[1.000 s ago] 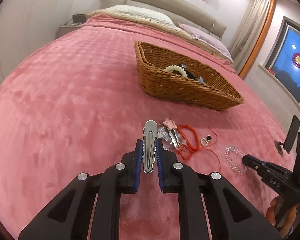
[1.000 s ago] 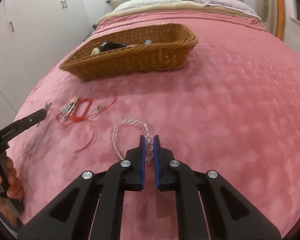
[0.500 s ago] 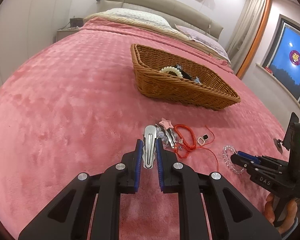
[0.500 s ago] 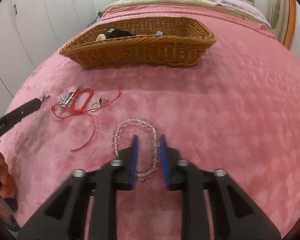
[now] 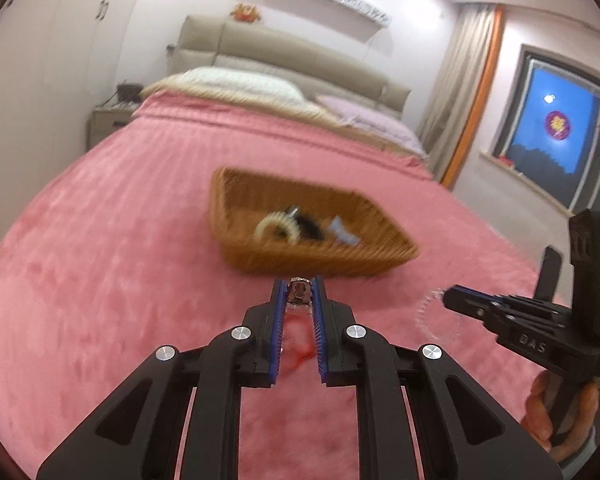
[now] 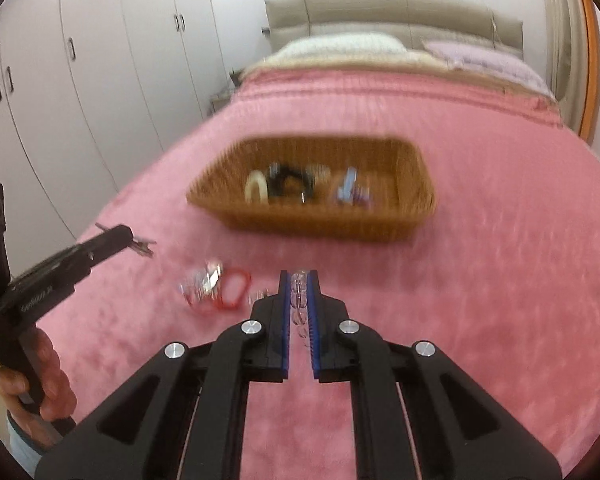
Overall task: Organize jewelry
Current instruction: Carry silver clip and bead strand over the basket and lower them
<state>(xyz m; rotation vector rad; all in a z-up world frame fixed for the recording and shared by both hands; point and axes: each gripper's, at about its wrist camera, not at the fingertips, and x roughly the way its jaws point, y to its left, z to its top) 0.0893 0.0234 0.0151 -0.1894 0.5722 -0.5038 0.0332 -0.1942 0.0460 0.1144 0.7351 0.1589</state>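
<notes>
Bed (image 6: 500, 208) with pink plush blanket (image 5: 100, 280) covering the whole top, all items sit on it. Headboard end: white pillow (image 6: 344, 46) and lilac pillow (image 6: 488, 62) side by side. Mid-bed: brown wicker basket (image 6: 416, 176), motion-blurred, flat on the blanket. Nearer the camera in the right wrist view, well apart from the basket: red cord loop (image 6: 232, 290) lying on the blanket, touching a small heap of shiny clear or silver pieces (image 6: 202, 282), too blurred to identify. In the left wrist view only a red smear of the cord shows between the fingers.
</notes>
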